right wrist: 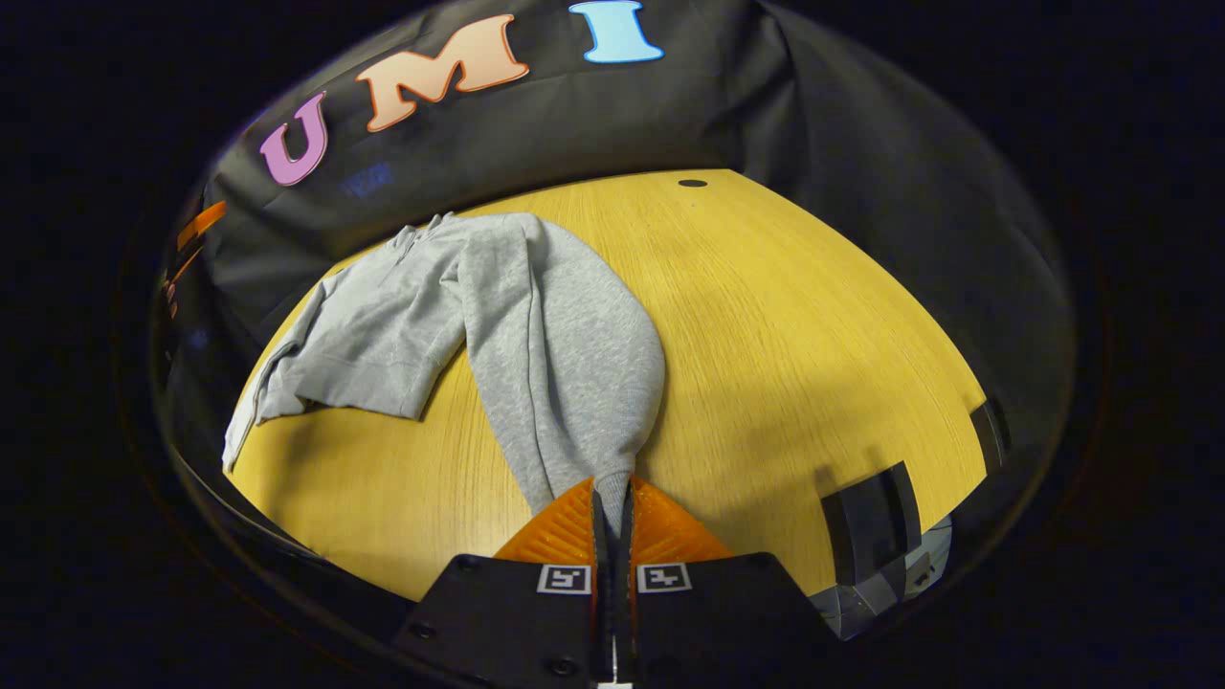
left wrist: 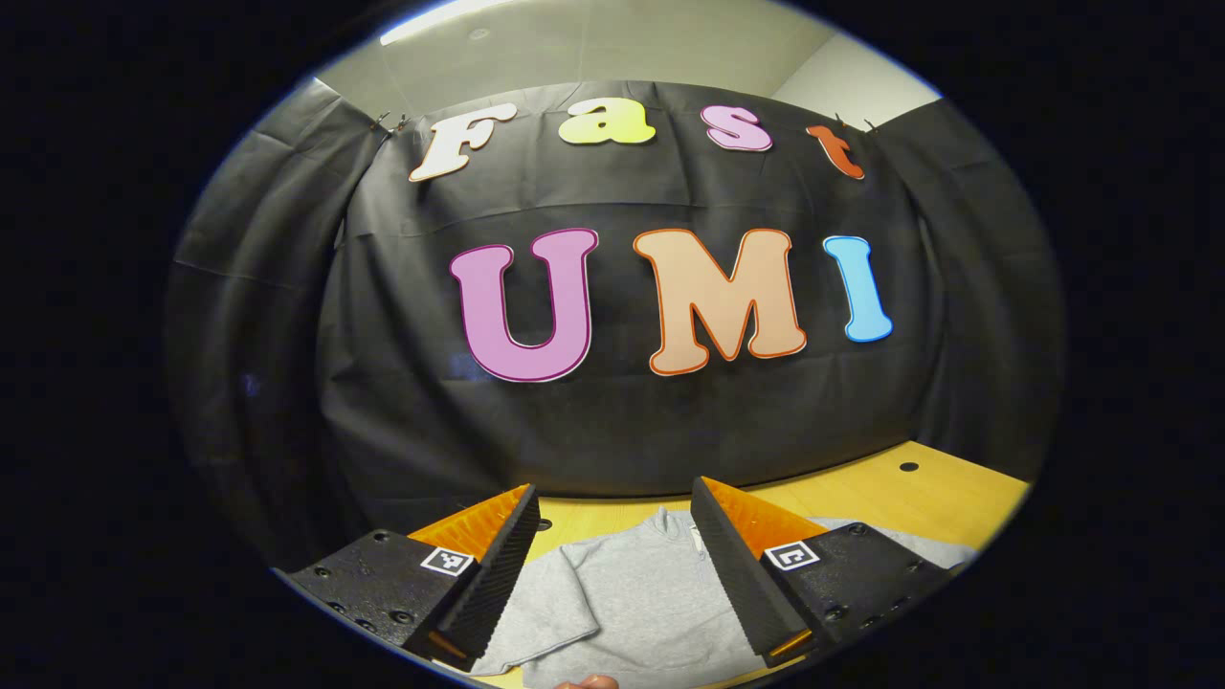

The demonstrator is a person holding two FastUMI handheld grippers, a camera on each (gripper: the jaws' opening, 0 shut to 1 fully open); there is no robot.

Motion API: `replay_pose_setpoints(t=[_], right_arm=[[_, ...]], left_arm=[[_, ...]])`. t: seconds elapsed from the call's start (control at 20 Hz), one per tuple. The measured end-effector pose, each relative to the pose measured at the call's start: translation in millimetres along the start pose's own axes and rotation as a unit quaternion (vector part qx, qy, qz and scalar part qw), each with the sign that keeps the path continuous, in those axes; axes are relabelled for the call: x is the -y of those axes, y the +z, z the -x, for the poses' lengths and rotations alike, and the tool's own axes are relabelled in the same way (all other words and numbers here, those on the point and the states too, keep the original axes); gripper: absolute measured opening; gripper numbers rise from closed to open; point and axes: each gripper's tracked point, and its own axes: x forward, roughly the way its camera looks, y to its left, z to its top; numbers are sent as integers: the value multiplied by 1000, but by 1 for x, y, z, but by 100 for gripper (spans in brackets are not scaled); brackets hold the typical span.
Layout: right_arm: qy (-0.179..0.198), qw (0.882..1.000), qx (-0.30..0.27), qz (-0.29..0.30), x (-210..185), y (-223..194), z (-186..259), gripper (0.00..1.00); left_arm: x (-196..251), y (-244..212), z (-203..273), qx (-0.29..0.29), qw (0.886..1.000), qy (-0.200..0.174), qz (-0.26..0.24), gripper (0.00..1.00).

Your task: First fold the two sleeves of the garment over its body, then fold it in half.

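At the bottom centre of the right gripper view, the right tool is pressed together on the end of one grey sleeve of the garment, cloth pinched between both fingers. The sleeve runs up from the tool toward the upper left of the frame and joins the shoulder near the collar; it looks lifted and doubled over, bulging to the right, not lying flat. The garment body sits in the left half of that frame on the yellow wood bench, hem toward lower left, collar toward the cloth wall. A dark fixture stands at the lower right of the bench, well apart from the cloth.

In the left gripper view the left tool is spread wide, nothing between its fingers, hovering above the garment, which shows at the bottom centre of the frame with the collar pointing up-frame. The other sleeve lies at lower left of that frame, angled out from the body. It looks not yet folded, though the edge is cut off so hard to be sure.

Step in hand, judging by this: first sleeve fold, right side, cuff gripped and not yet laid on the body.

Next move calls for carrying the cuff up-left across the frame over the chest, setting it flat, then letting go. After that the left tool needs to drop onto its own sleeve. Watch for the body dragging along as the sleeve is carried.
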Motion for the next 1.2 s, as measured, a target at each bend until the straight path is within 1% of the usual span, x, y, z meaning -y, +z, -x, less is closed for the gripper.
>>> replay_pose_setpoints(t=[0.1, 0.15, 0.2, 0.4, 0.7, 0.75, 0.8, 1.05, 1.15, 1.2], right_arm=[[-5, 999, 19, -29, -7, 16, 3, 3], [-9, 999, 26, -38, -9, 26, 4, 4], [-10, 998, 34, -49, -12, 35, 3, 3], [0, 994, 77, -82, -30, 91, 1, 3], [31, 988, 120, -90, -72, 165, -12, 3], [36, 987, 125, -88, -80, 176, -16, 3], [42, 987, 131, -86, -89, 186, -18, 3], [74, 982, 148, -90, -135, 227, -31, 3], [84, 981, 153, -85, -155, 241, -38, 1], [87, 980, 158, -80, -165, 248, -42, 3]], left_arm=[[-15, 3, -2, 6, 1000, -1, 3, 94], [-23, 3, -3, 8, 1000, 1, 3, 99], [-29, 1, -4, 5, 1000, 3, 3, 94], [-59, -3, -2, 2, 1000, 18, 2, 94], [-105, -11, 7, -7, 998, 57, -1, 94], [-114, -13, 9, -9, 998, 64, -2, 99], [-122, -13, 11, -9, 997, 71, -3, 94], [-162, -17, 22, -13, 994, 110, -7, 94], [-177, -19, 27, -15, 992, 124, -7, 94], [-183, -21, 28, -17, 991, 131, -8, 94]])
